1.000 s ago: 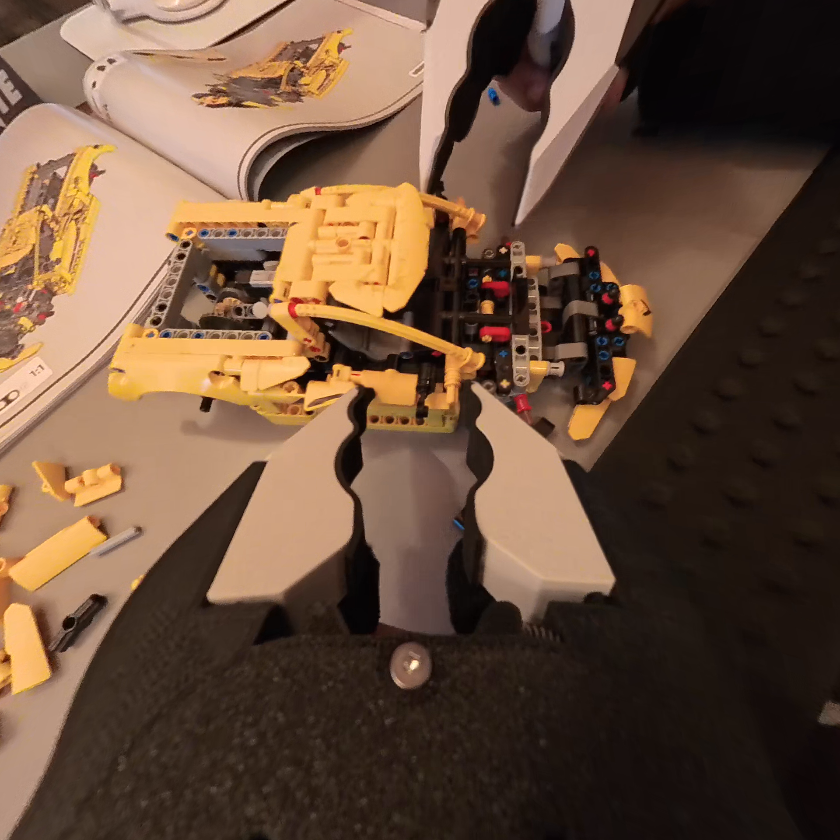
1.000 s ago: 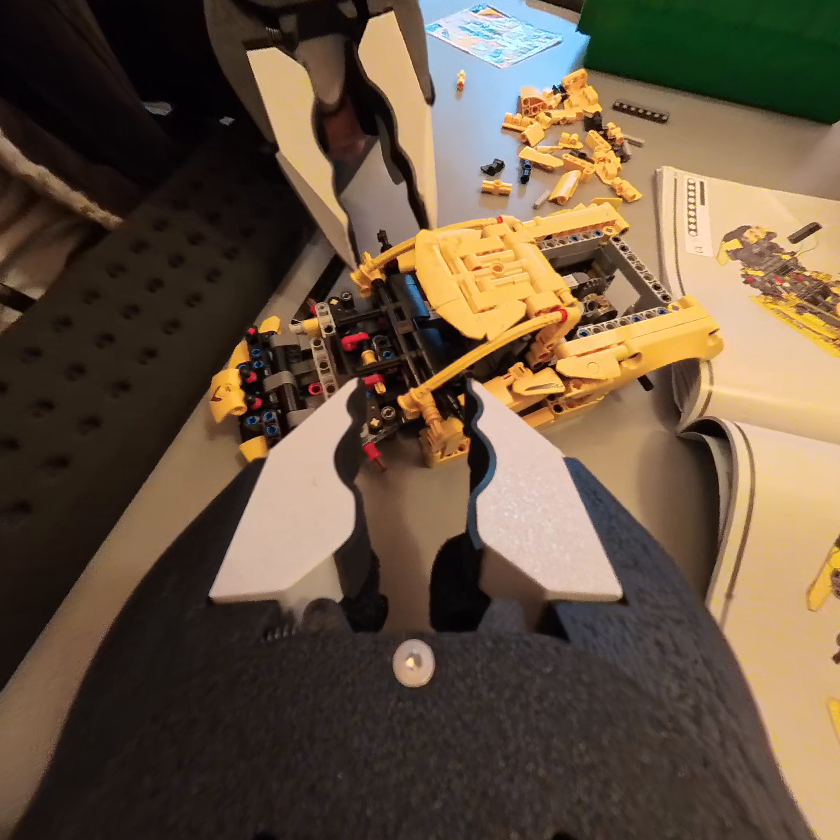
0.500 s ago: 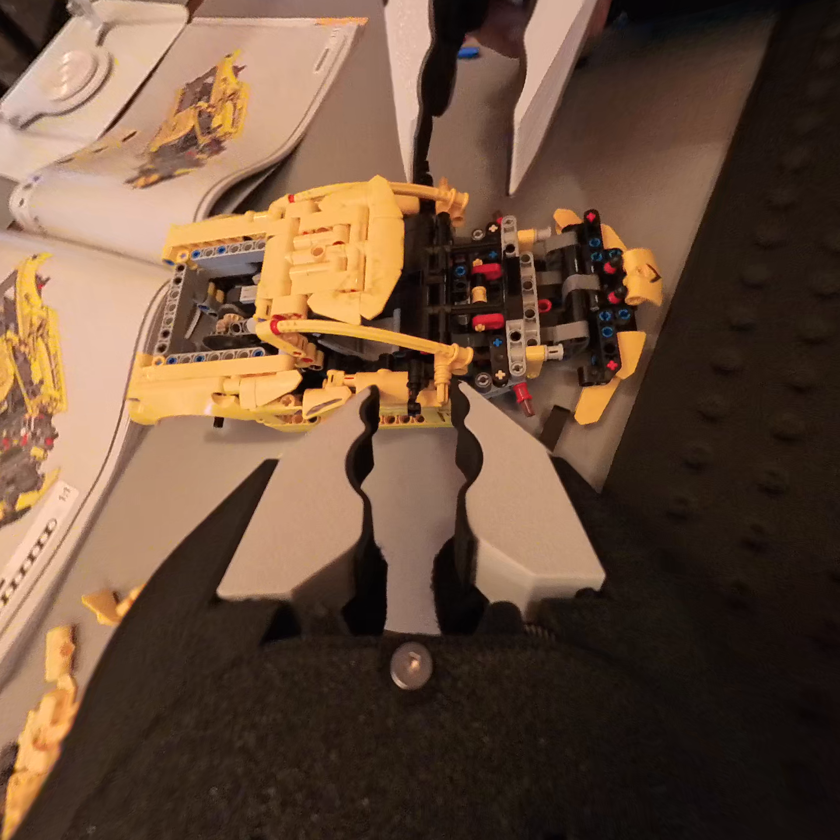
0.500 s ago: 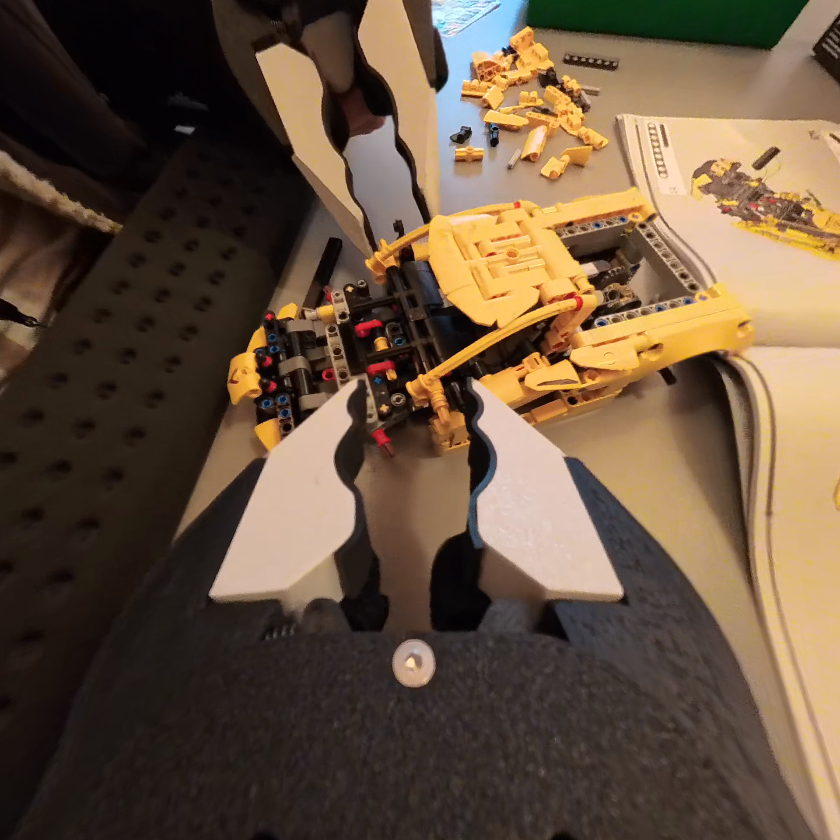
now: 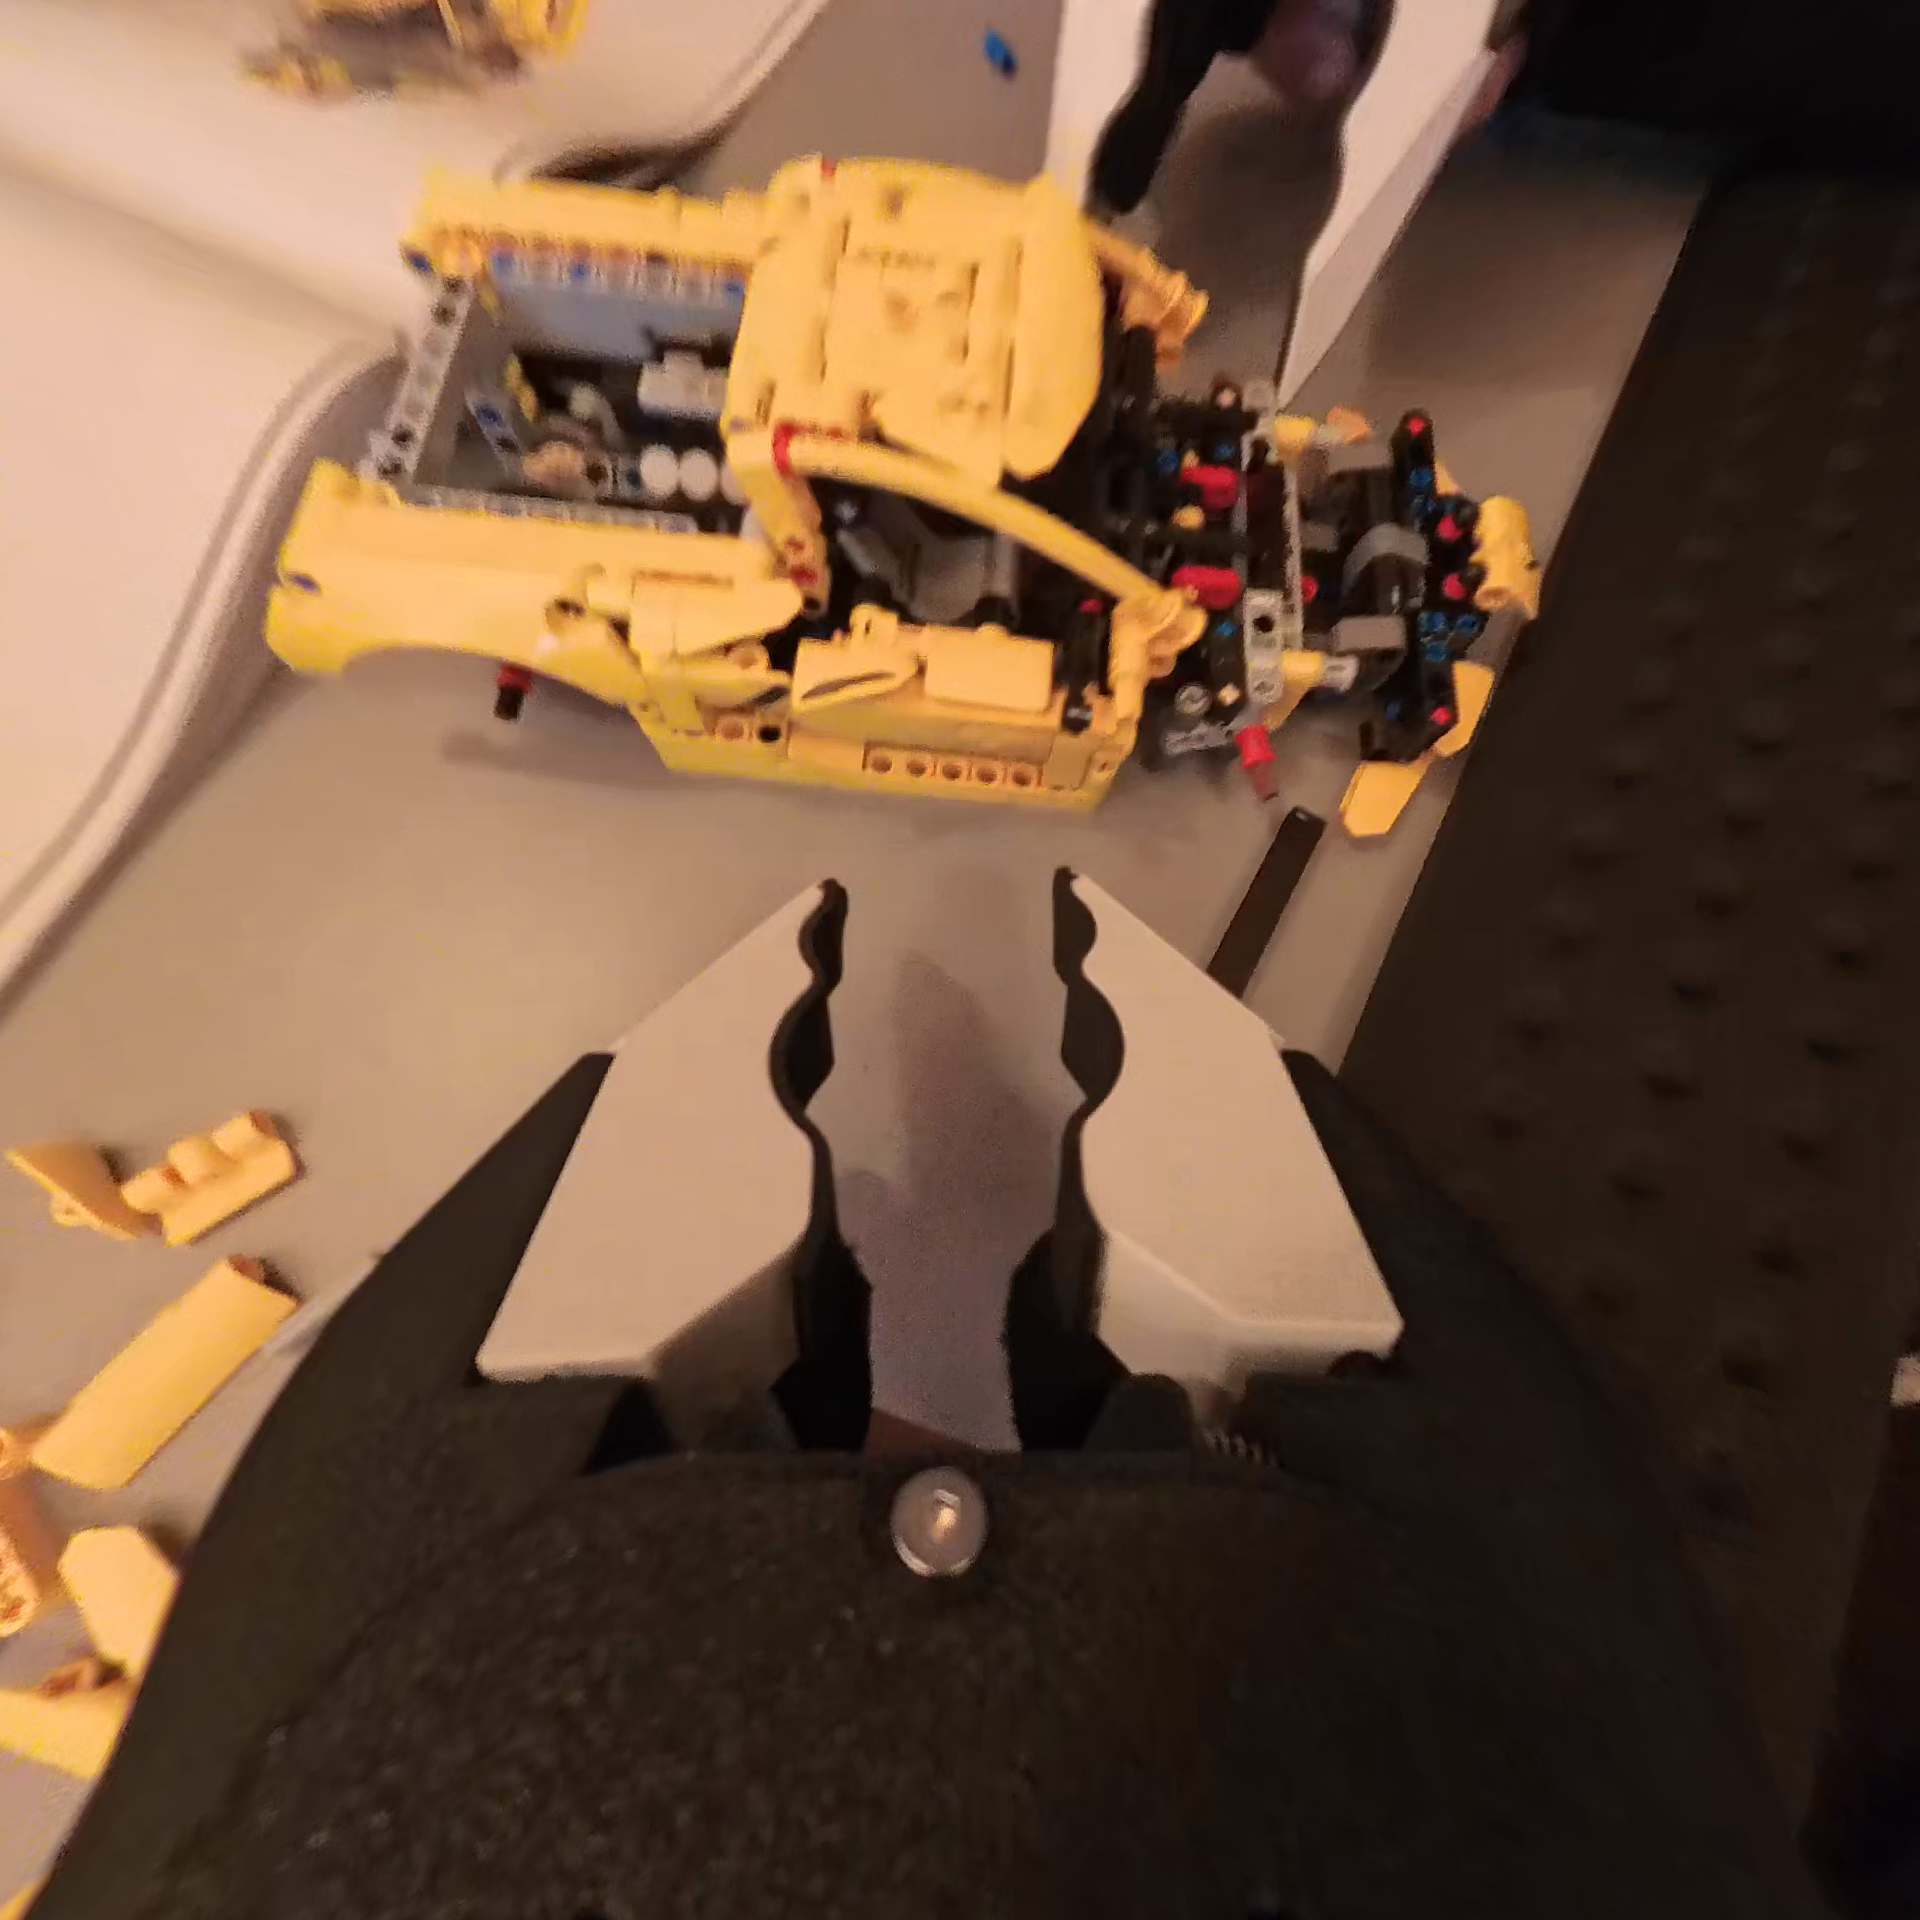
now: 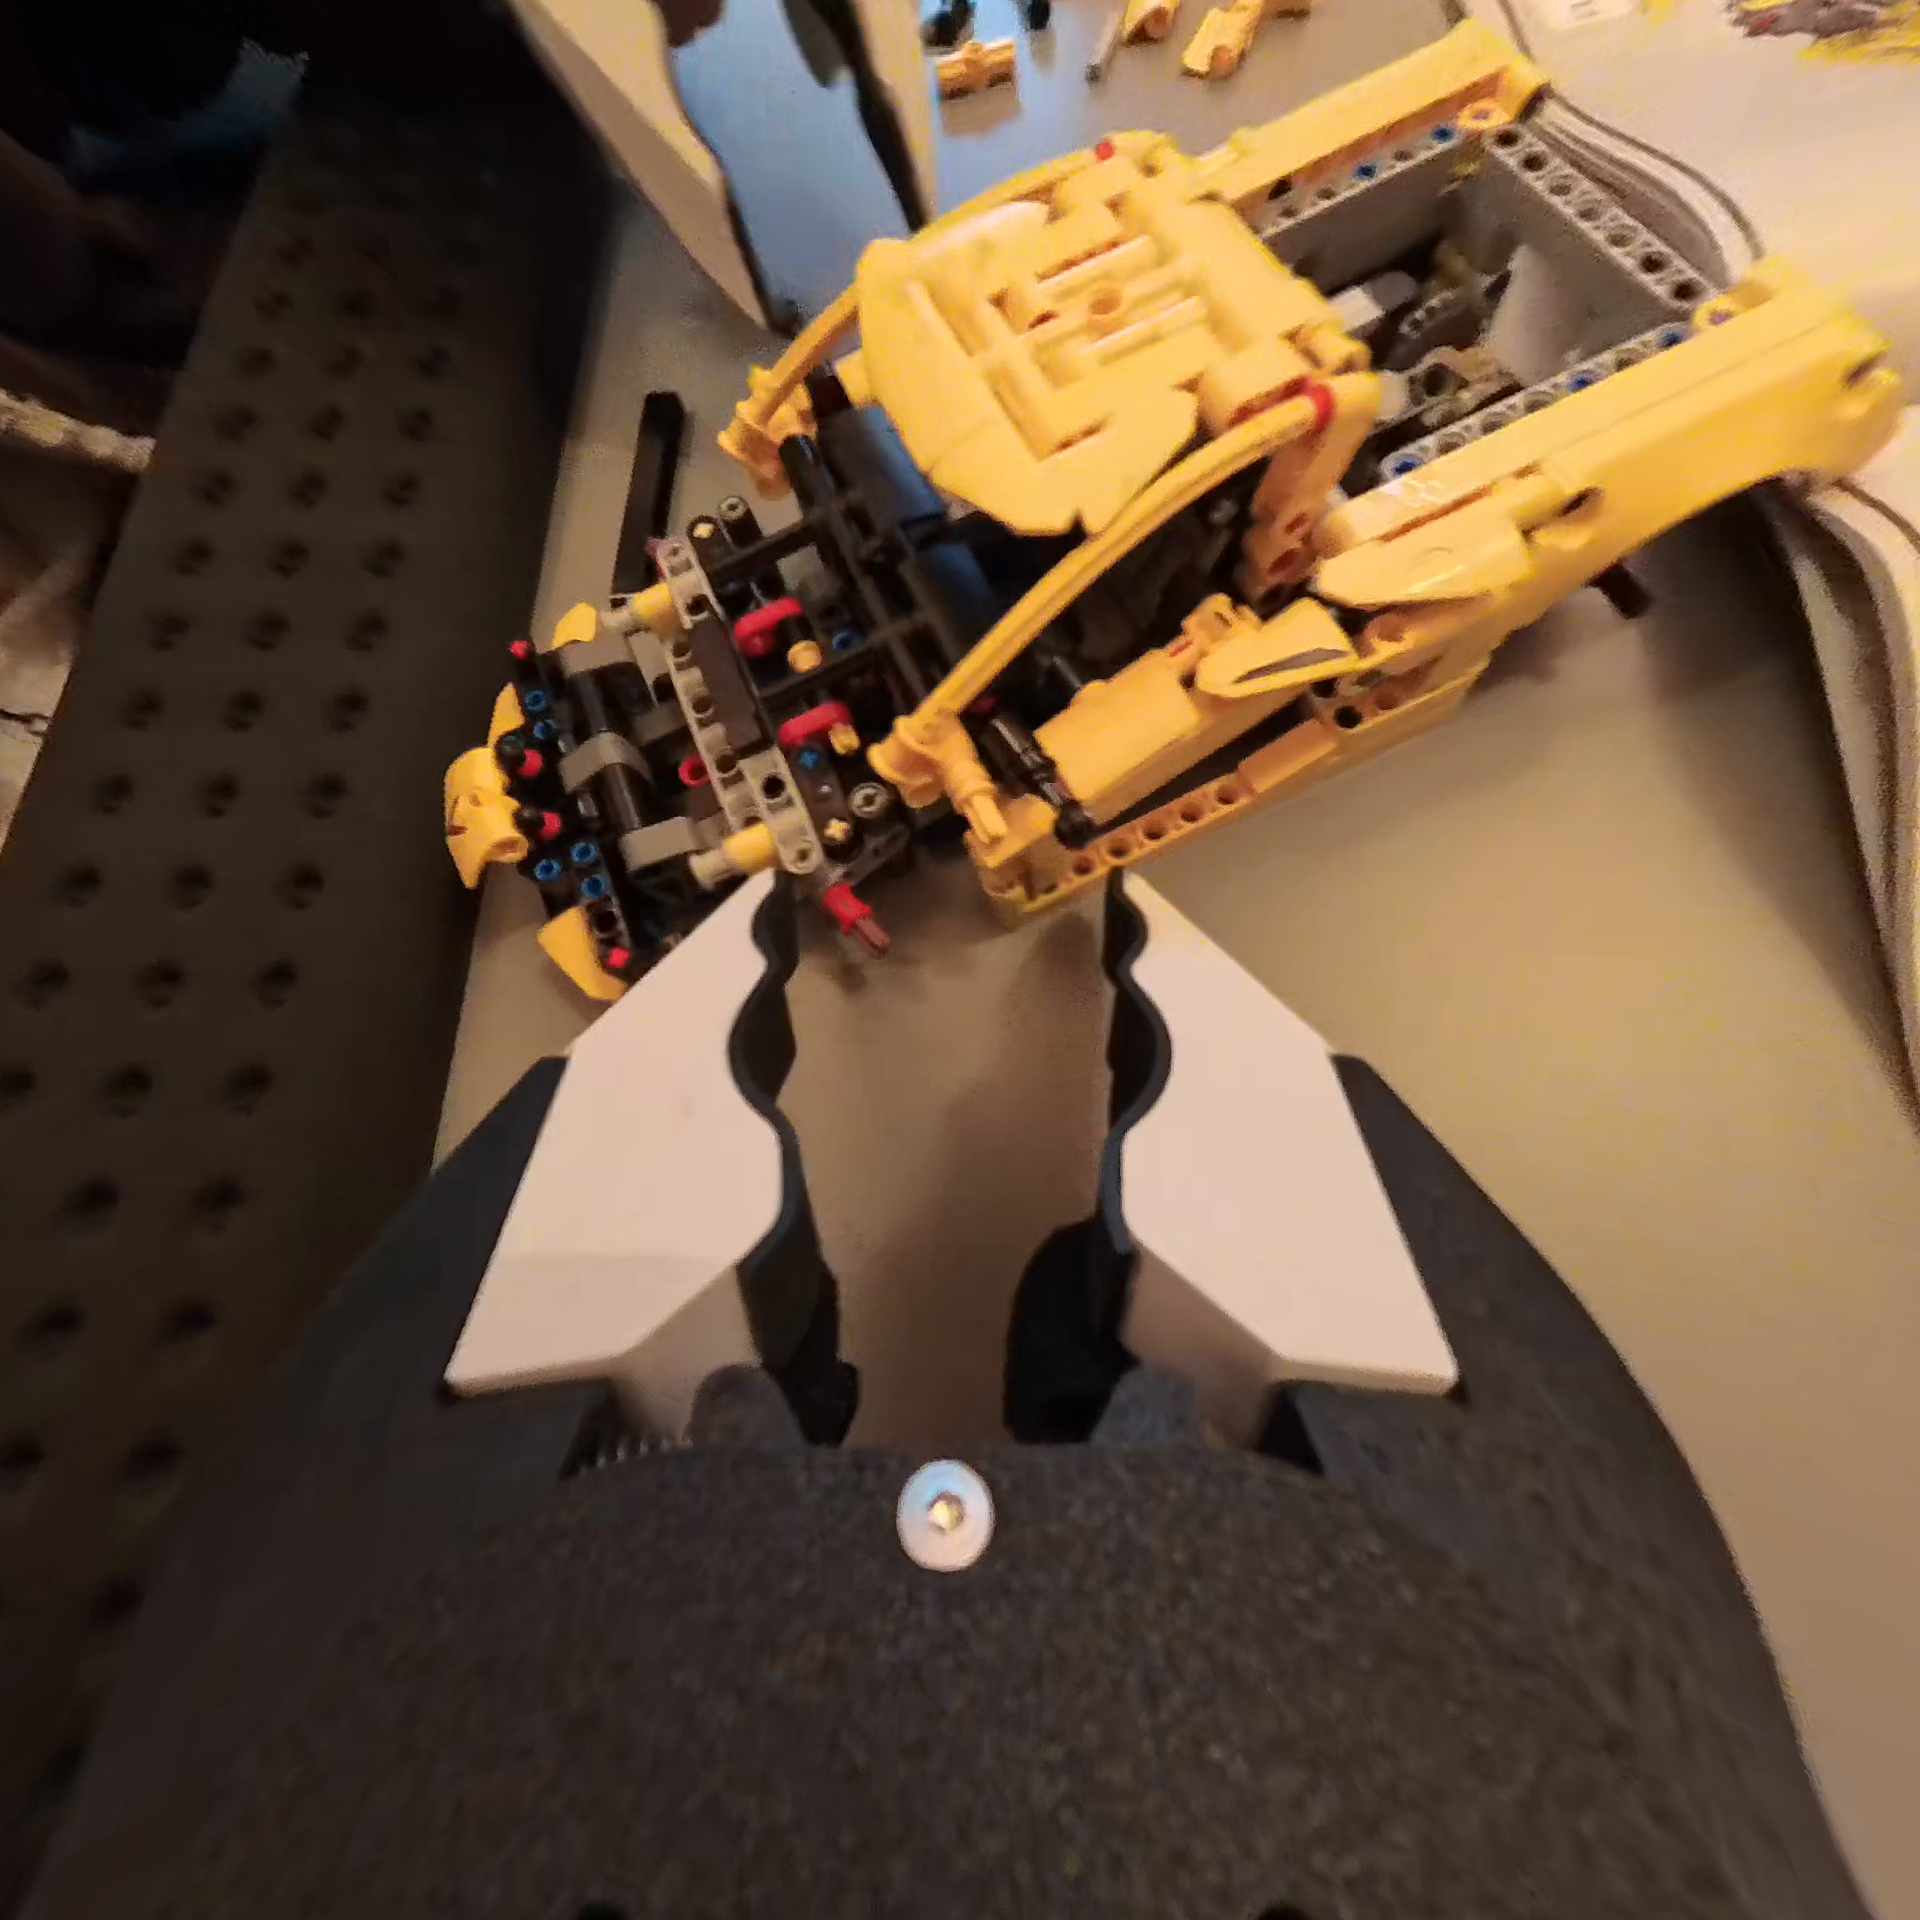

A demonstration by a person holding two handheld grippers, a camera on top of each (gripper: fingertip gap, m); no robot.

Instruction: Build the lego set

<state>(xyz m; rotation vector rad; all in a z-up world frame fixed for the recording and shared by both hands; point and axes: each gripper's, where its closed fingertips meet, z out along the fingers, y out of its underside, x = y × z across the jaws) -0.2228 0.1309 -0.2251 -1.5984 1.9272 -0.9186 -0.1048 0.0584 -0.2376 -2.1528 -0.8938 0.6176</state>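
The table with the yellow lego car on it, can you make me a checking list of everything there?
Surface: grey table, mostly bare near the grippers.
Job's things: half-built yellow lego car resting on the table; open instruction booklet beside its rear end.
Clutter: loose yellow pieces at the left edge; a thin black beam beside the car's front.
Grippers: left gripper open, empty, short of the car; right gripper open, empty, its tips right at the car's side.
Cables: nothing seen.
Surroundings: dark mat with dimples along the table edge.
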